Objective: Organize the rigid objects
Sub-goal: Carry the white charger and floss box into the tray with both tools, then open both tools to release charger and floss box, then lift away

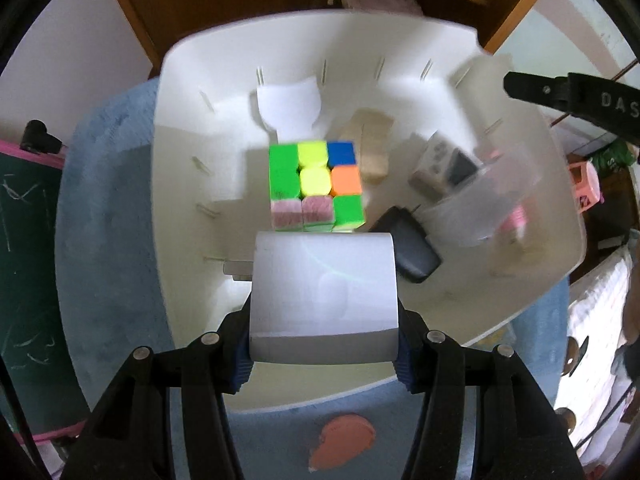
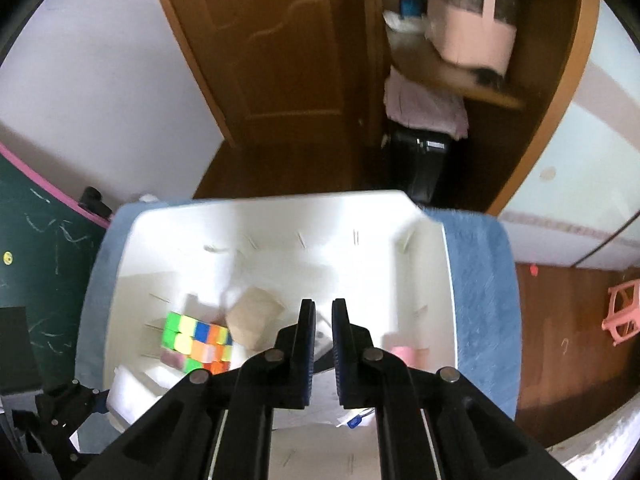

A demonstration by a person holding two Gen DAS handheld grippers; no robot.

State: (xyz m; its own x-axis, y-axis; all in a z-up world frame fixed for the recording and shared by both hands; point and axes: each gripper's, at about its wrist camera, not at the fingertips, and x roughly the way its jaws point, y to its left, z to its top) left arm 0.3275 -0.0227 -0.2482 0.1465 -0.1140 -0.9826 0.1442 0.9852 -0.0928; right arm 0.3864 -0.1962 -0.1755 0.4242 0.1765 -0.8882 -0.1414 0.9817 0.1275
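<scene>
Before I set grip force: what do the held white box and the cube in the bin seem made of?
White box in the left gripper: probably coated card or plastic, smooth with faint sheen. Cube: glossy hard plastic, bright tiles. Bin: white moulded plastic.

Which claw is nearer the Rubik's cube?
Left. The left claw, gripping a white box, sits just before the Rubik's cube; the right claw hangs off to the cube's right.

Inside the white plastic bin [image 1: 552, 216], a multicoloured puzzle cube [image 1: 316, 184], pale wooden block [image 1: 372, 148], black rounded case [image 1: 408, 244] and clear plastic box [image 1: 480, 208] crowd the middle and right; bare floor (left side) [image 1: 192, 248] remains open.
</scene>
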